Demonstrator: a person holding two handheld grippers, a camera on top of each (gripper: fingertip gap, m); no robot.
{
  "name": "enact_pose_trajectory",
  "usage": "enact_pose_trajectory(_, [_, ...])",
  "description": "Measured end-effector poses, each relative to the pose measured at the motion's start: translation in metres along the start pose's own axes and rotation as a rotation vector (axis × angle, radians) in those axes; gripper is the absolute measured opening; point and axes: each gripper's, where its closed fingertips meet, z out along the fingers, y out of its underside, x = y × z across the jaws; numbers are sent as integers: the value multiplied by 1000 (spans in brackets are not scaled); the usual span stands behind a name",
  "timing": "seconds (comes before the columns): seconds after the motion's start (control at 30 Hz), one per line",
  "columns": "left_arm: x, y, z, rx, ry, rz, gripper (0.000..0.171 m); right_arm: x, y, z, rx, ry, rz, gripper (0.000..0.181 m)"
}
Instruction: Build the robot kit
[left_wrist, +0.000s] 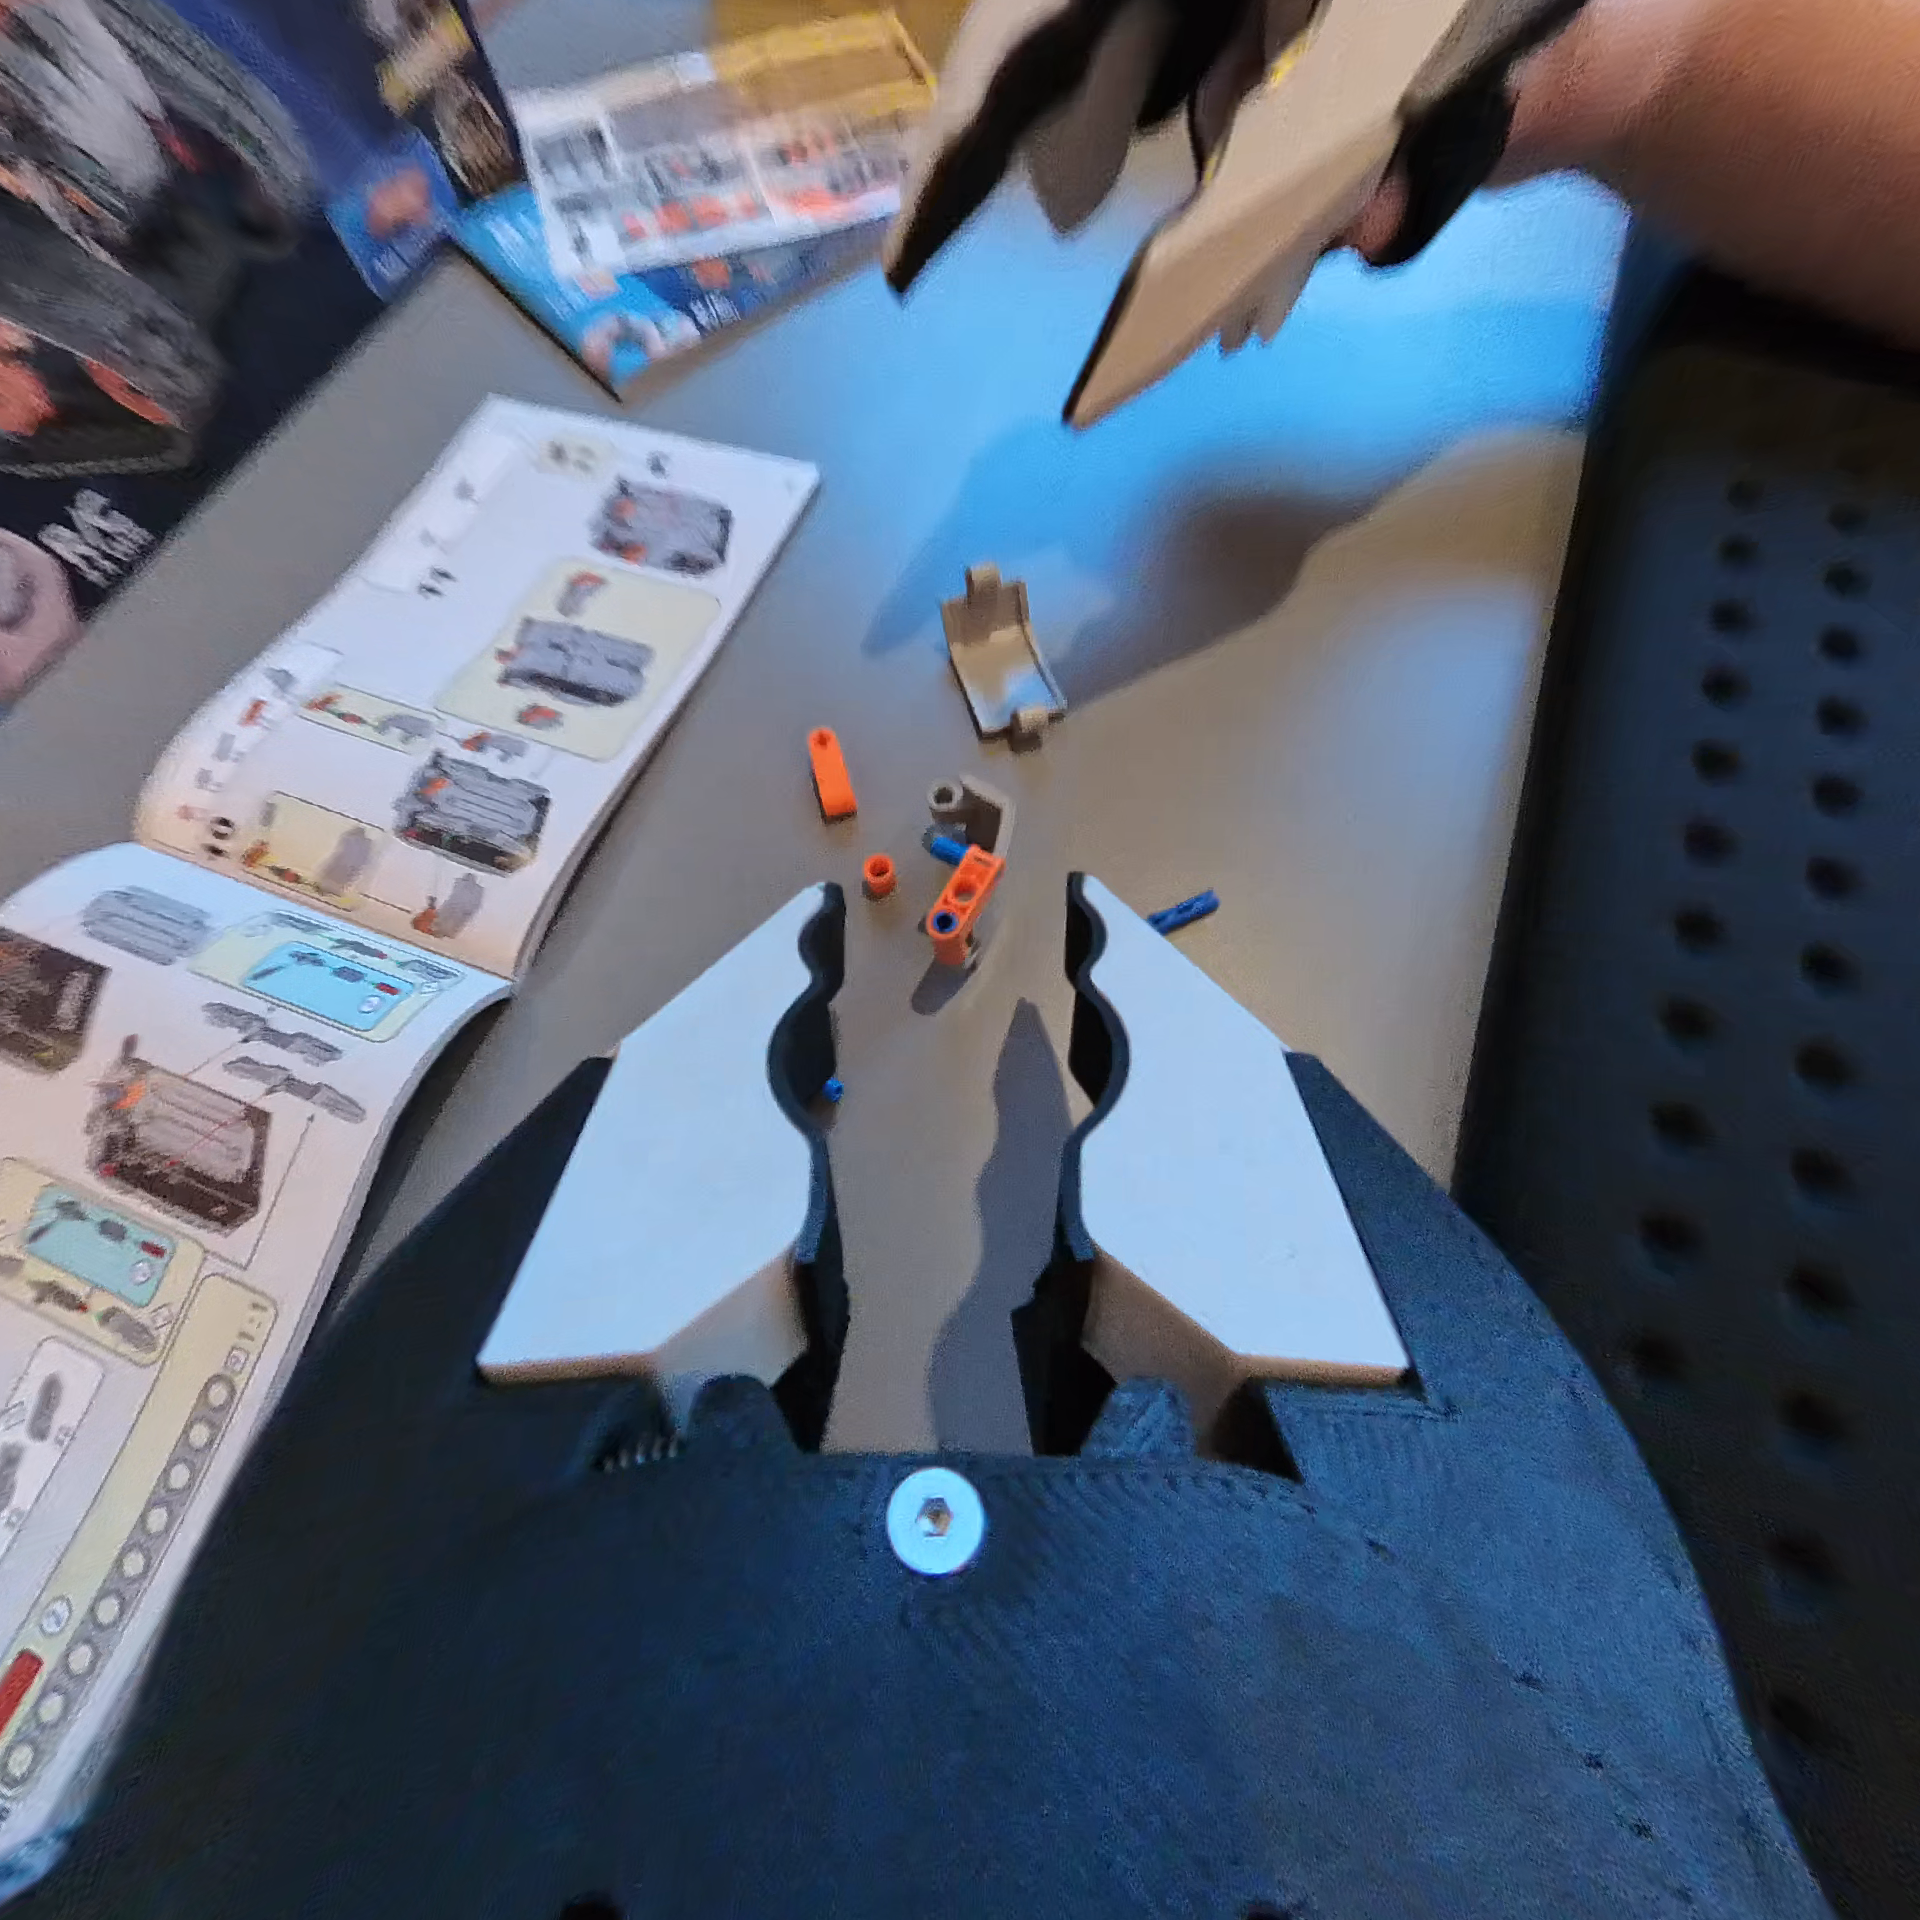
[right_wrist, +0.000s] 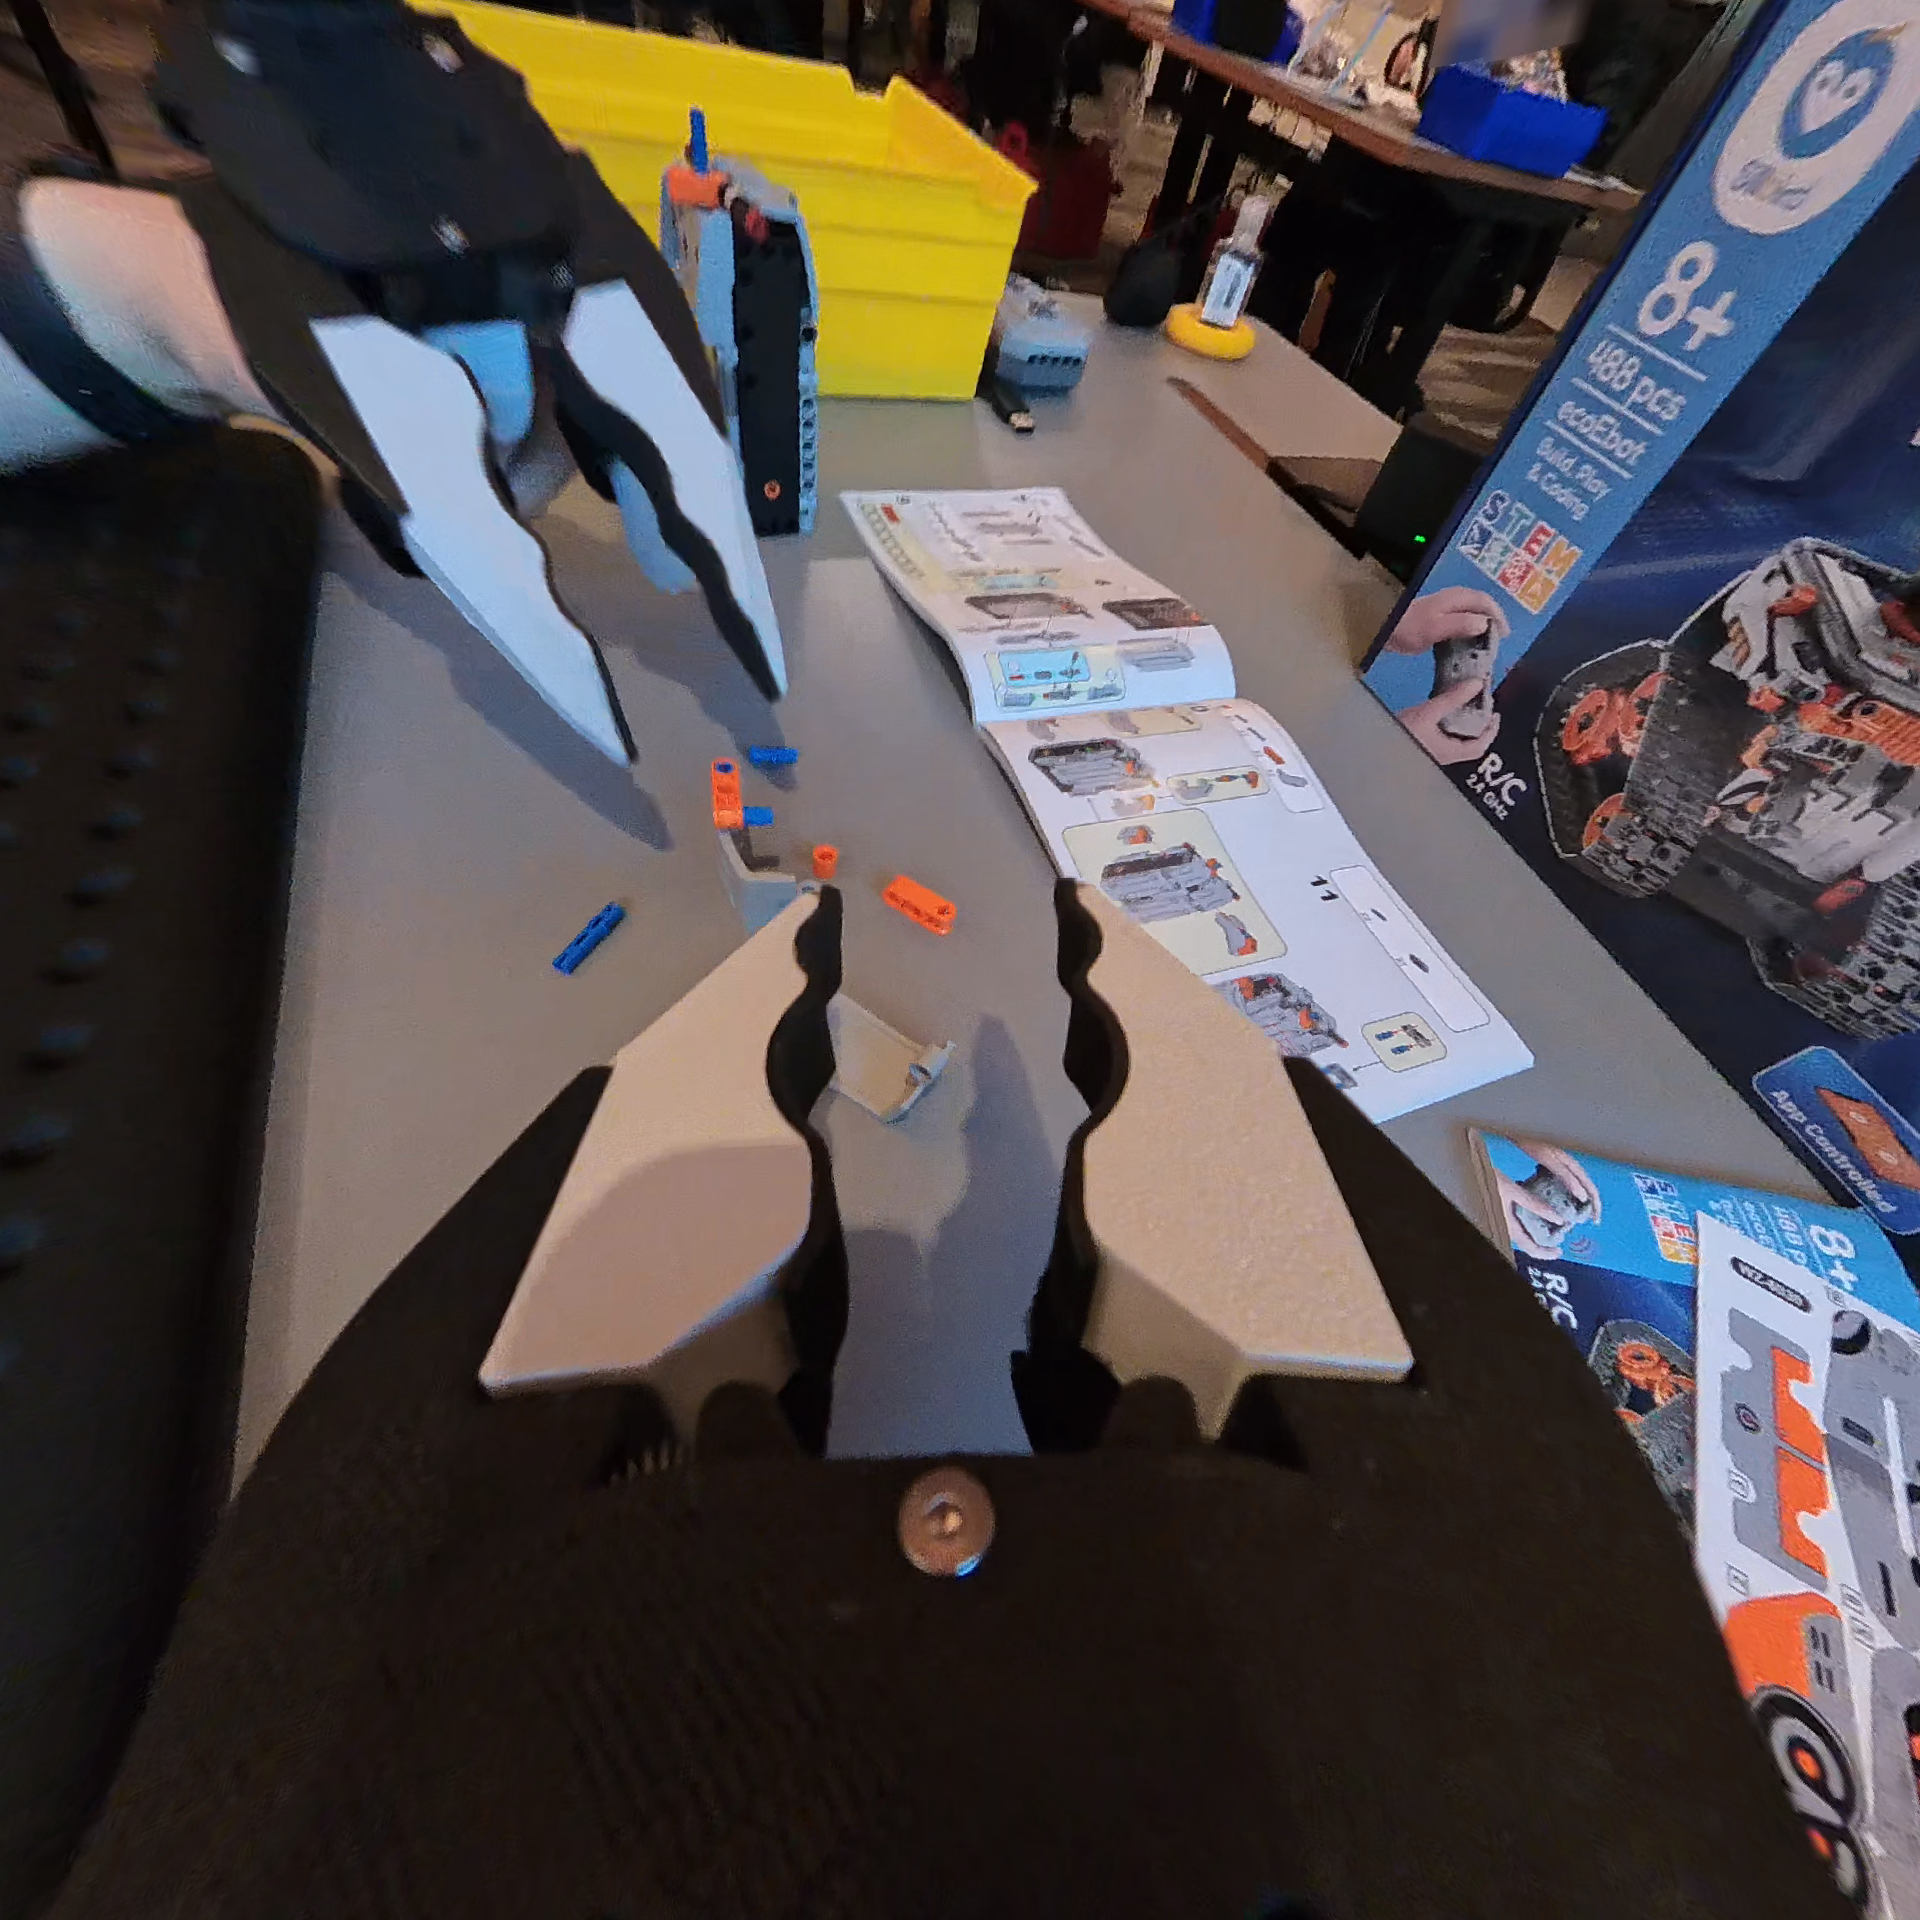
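My left gripper (left_wrist: 954, 896) is open and empty, hovering low over a cluster of small parts on the grey table (left_wrist: 1299, 831). Just past its fingertips lie an orange beam joined to a grey angled piece (left_wrist: 964, 902), an orange bush (left_wrist: 879, 875), a short orange beam (left_wrist: 831, 774) and a blue pin (left_wrist: 1182, 911). A grey curved panel (left_wrist: 1003, 660) lies farther on. My right gripper (right_wrist: 945, 899) is open and empty above that curved panel (right_wrist: 888, 1070), with the short orange beam (right_wrist: 920, 904) at its tips. Each gripper shows in the other's view, left (right_wrist: 698, 722) and right (left_wrist: 987, 343).
An open instruction booklet (right_wrist: 1143, 727) lies beside the parts. A tall kit box (right_wrist: 1662, 520), a flat printed sheet (right_wrist: 1766, 1455), a yellow bin (right_wrist: 883, 208) and an upright part-built model (right_wrist: 764, 343) ring the area. A black perforated surface (right_wrist: 104, 831) borders the table. A loose blue pin (right_wrist: 587, 937) lies apart. About 10 cm separates my left fingertips from my right. From my left tips it is roughly 5 cm to the orange bush (left_wrist: 879, 875); from my right, 10 cm. My right wrist view (right_wrist: 822, 858) looks at it from another angle.
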Motion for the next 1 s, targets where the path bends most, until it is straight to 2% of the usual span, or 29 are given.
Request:
enact_pose_trajectory(0.07, [-5, 6, 6, -60, 40, -18, 42, 0, -1, -1, 4, 2, -2, 41])
enact_pose_trajectory(0.17, [-2, 4, 11, -71, 87, -22, 29, -1, 2, -1, -21, 12, -39, 41])
enact_pose_trajectory(0.33, [4, 13, 20, -126, 108, 2, 30, -3, 4, 1, -30, -2, -50, 41])
enact_pose_trajectory(0.4, [5, 16, 21, -143, 114, 21, 17, -3, 3, 1, -28, -8, -46, 41])
enact_pose_trajectory(0.47, [8, 15, 20, -137, 131, 36, 5, -4, 3, 2, -30, -15, -45, 41])
enact_pose_trajectory(0.6, [19, 9, 2, -106, 191, -11, 5, -5, 3, 0, -36, -5, -66, 41])
enact_pose_trajectory(0.7, [8, 3, -33, -28, 109, -45, 5, -5, 2, -1, -31, -4, -65, 41])
enact_pose_trajectory(0.8, [-15, 20, -64, -71, -35, -90, 5, -6, 2, 1, -41, -8, -74, 41])
enact_pose_trajectory(1.0, [-31, 55, -78, -139, -161, -197, 5, -10, 7, 7, -79, -19, -95, 41])
